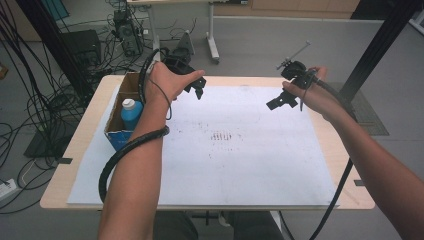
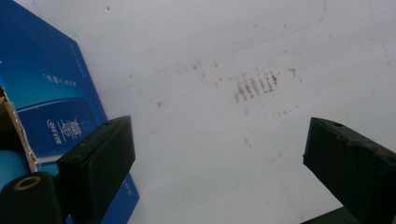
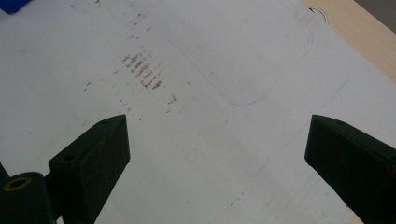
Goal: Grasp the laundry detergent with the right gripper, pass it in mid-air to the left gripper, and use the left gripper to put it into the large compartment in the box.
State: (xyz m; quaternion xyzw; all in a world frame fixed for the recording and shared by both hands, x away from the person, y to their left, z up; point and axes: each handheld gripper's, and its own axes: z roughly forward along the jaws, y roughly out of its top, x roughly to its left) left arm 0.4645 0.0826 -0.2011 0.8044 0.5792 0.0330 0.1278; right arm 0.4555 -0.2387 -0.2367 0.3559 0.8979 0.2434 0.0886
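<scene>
Item: blue bottle [image 1: 131,113], upright in the open carton [image 1: 116,131] at the worktop's [image 1: 280,202] left edge | we see the left tongs [image 1: 196,86] near it, to its right, wide, empty | farther off: right tongs [image 1: 281,100] well apart, wide, empty | we judge the left hand nearer.

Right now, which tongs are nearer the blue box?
The left tongs: they hover just beside the box holding the blue bottle; the right tongs hang across the mat.

fingers [image 2: 100,158] spread wide over white sheet [image 2: 201,140], blue box [image 2: 46,93] beside.
</scene>
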